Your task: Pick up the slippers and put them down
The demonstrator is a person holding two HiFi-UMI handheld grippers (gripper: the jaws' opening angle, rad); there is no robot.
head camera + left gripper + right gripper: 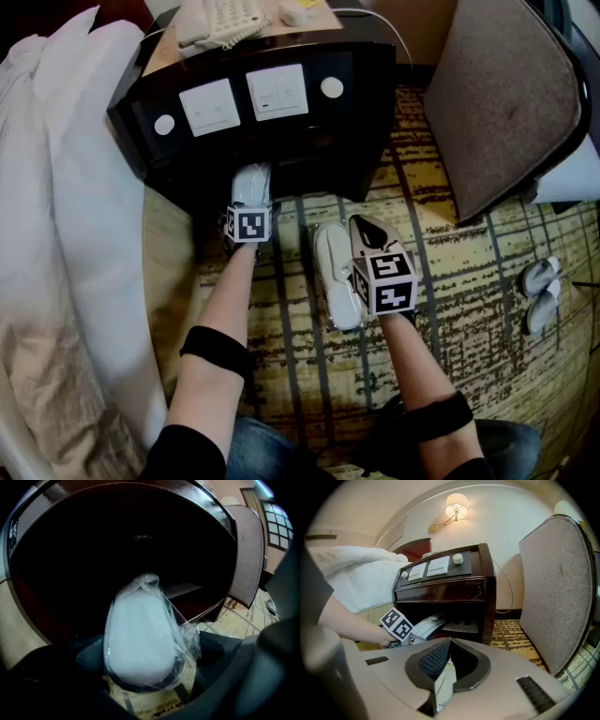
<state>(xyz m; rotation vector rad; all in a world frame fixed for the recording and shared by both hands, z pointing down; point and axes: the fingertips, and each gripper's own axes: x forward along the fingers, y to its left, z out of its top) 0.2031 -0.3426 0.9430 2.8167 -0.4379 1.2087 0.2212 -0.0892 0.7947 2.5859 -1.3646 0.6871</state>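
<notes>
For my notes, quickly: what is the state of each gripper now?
Left gripper: open, wrapped slipper between its jaws, not gripped.
Right gripper: closed on the other slipper, by its wrap.

Left slipper (251, 183) perhaps inside nightstand (150, 131), right slipper (336, 277) before it

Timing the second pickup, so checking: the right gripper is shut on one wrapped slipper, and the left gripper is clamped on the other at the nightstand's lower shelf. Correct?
Not quite. The left gripper is not clamped: its jaws stand wide open, with the wrapped slipper between them, as the left gripper view shows. The right gripper is shut on the other slipper.
</notes>
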